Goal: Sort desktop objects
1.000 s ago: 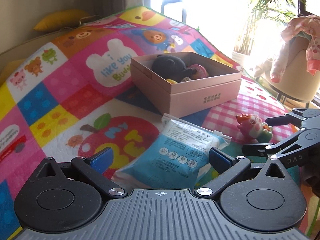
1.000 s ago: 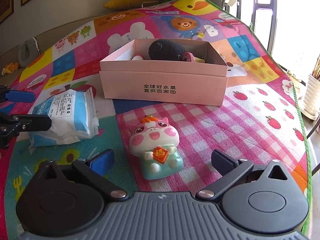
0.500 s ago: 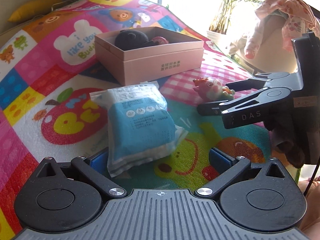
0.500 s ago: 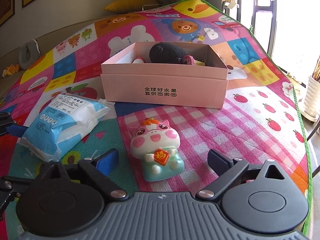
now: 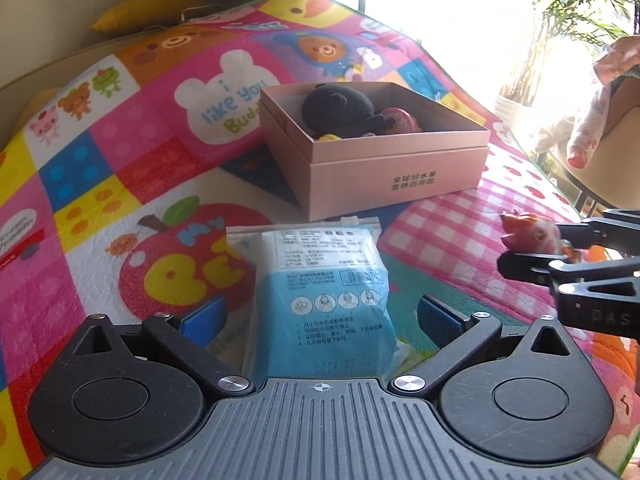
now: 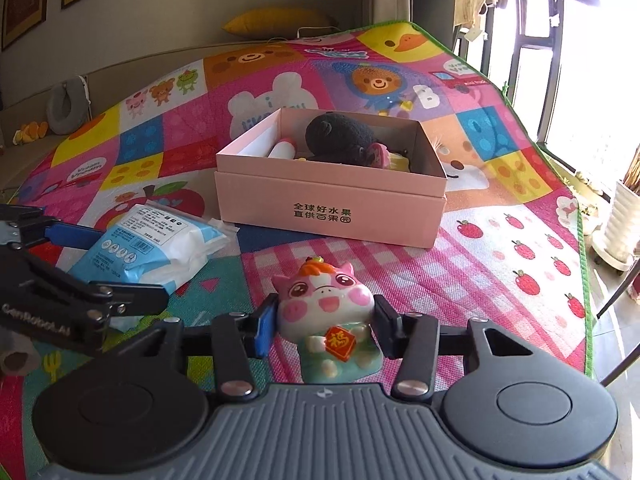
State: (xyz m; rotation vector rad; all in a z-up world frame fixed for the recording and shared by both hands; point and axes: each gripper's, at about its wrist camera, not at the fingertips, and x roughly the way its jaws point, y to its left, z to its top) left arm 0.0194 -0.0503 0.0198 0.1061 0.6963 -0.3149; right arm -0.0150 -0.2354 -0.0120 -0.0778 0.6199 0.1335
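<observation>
My right gripper (image 6: 323,322) is shut on a pink cow figurine (image 6: 325,310), its pads against both sides of the head. The figurine also shows at the right edge of the left wrist view (image 5: 530,234), between the right gripper's fingers. My left gripper (image 5: 320,314) is open around the near end of a blue and white wipes pack (image 5: 322,294) that lies on the mat; the pack also shows in the right wrist view (image 6: 150,248). A pink open box (image 6: 332,208) behind them holds a black plush toy (image 6: 340,138) and other small items.
Everything lies on a colourful cartoon play mat (image 6: 500,264). A yellow cushion (image 6: 276,20) sits at the far wall. A grey neck pillow (image 6: 66,104) lies off the mat at left. A white plant pot (image 6: 622,226) stands off the mat's right edge.
My right gripper has closed on the cow figurine, which was free between open fingers before. My left gripper has swung round and now has the wipes pack centred between its fingers.
</observation>
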